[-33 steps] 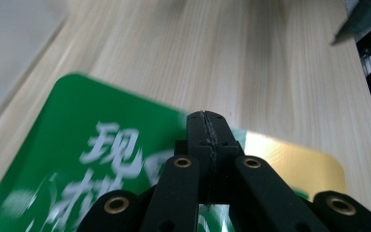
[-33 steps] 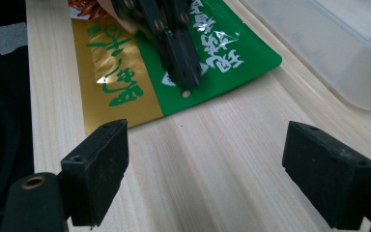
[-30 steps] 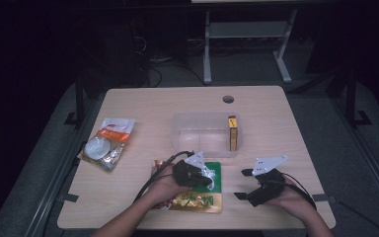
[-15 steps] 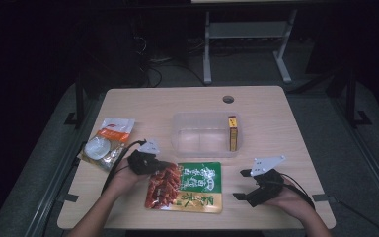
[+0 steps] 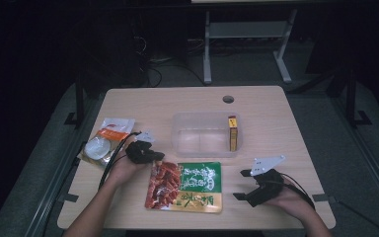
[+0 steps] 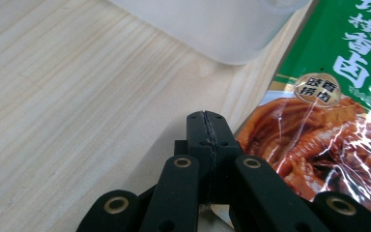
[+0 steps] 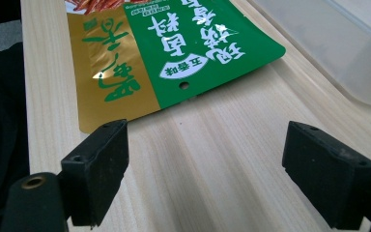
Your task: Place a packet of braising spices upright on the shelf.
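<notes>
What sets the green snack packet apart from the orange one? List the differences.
The green snack packet is larger and lies flat near the table's front edge, between the two claws; the orange packet is smaller and lies toward the left edge. The green one shows reddish food through a clear window; the orange one has a round white object at its near end. Both lie on the table, outside the clear tub.
</notes>
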Demonstrator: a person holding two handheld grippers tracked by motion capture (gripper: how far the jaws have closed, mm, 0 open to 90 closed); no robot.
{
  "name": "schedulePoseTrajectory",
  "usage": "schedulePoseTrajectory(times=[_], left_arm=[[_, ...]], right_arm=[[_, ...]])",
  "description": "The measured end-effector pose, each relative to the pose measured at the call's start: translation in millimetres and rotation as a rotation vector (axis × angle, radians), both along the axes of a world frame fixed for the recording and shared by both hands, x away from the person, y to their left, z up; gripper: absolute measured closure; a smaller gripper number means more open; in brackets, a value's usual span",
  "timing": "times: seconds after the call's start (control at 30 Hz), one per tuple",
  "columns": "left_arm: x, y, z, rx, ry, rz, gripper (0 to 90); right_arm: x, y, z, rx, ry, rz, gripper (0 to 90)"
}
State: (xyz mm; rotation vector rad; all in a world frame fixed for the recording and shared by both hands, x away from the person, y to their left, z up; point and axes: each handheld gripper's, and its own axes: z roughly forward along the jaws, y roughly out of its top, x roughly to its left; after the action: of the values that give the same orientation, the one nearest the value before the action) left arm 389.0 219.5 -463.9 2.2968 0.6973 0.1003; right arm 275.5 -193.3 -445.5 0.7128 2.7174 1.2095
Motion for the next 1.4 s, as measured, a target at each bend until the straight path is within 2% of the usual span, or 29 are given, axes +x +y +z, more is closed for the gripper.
schedulePoseTrajectory(times=[0.07, 0.23, 0.33, 0.43, 0.53, 0.6, 0.7, 0.77, 0.8, 0.83, 0.87, 0.9, 1.03, 1.07, 1.2, 1.27, 1.37, 1.4], left_arm=[[-1.8, 0.9, 1.0, 0.013, 0.003, -0.023, 90.0], [-12.6, 1.6, 1.9, 0.015, 0.017, -0.052, 90.0], [-20.6, 3.0, 1.9, -0.003, 0.032, -0.070, 90.0], [-26.7, 2.3, 3.2, -0.003, 0.041, -0.088, 90.0], [-33.3, 1.4, 4.6, -0.001, 0.040, -0.099, 90.0], [-35.0, 2.6, 6.3, 0.014, 0.017, -0.116, 90.0], [-28.8, 6.4, 8.7, 0.051, -0.036, -0.089, 90.0], [-21.5, 7.9, 6.3, 0.030, -0.033, -0.058, 90.0], [-18.4, 6.9, 3.7, 0.047, -0.029, -0.053, 90.0], [-16.8, 7.3, 2.6, 0.046, -0.024, -0.065, 90.0], [-16.6, 6.1, 1.6, 0.026, -0.009, -0.063, 90.0], [-17.3, 4.3, 1.8, 0.026, -0.016, -0.069, 90.0], [-25.1, 2.4, 2.8, 0.038, -0.008, -0.095, 90.0], [-27.8, 2.4, 2.4, 0.027, 0.001, -0.088, 90.0], [-35.7, 2.1, 3.9, 0.045, -0.002, -0.096, 90.0], [-41.1, 2.1, 3.9, 0.039, 0.011, -0.095, 90.0], [-51.9, 4.2, 3.6, 0.025, 0.031, -0.097, 90.0], [-59.2, 4.8, 4.5, 0.035, 0.035, -0.085, 90.0]], right_arm=[[-0.4, 0.1, 0.0, -0.001, 0.000, 0.001, 16.3], [-1.0, 0.0, 1.0, 0.001, -0.005, -0.001, 16.2], [-0.8, -0.5, 0.8, 0.000, -0.004, 0.000, 16.2], [-0.7, -0.6, 0.9, 0.001, -0.004, 0.000, 16.2], [-1.1, -0.9, 1.2, 0.002, -0.005, 0.000, 16.2], [-0.8, -1.4, 1.1, 0.002, -0.004, -0.001, 16.2], [-0.5, -1.5, 1.0, 0.003, -0.004, -0.001, 16.2], [-0.3, -0.8, 0.6, 0.001, -0.002, 0.000, 16.2], [-0.3, -0.3, 0.4, 0.000, -0.002, 0.000, 16.2], [-0.1, 0.4, 0.2, -0.002, -0.002, 0.002, 16.2], [-0.2, 0.6, 0.3, -0.001, -0.002, 0.003, 16.2], [-0.2, 0.7, 0.3, 0.000, -0.003, 0.005, 16.2], [-0.1, -0.1, 0.1, 0.002, -0.003, 0.003, 16.2], [-0.4, -0.2, 0.1, 0.001, 0.000, 0.000, 16.2], [-1.3, 0.4, 0.5, 0.001, -0.003, 0.004, 16.2], [-1.7, 0.4, 0.9, 0.004, -0.006, 0.006, 16.2], [-1.8, 0.0, 0.9, 0.002, -0.004, 0.004, 16.2], [-1.3, -0.3, 0.6, 0.001, -0.003, 0.002, 16.2]])
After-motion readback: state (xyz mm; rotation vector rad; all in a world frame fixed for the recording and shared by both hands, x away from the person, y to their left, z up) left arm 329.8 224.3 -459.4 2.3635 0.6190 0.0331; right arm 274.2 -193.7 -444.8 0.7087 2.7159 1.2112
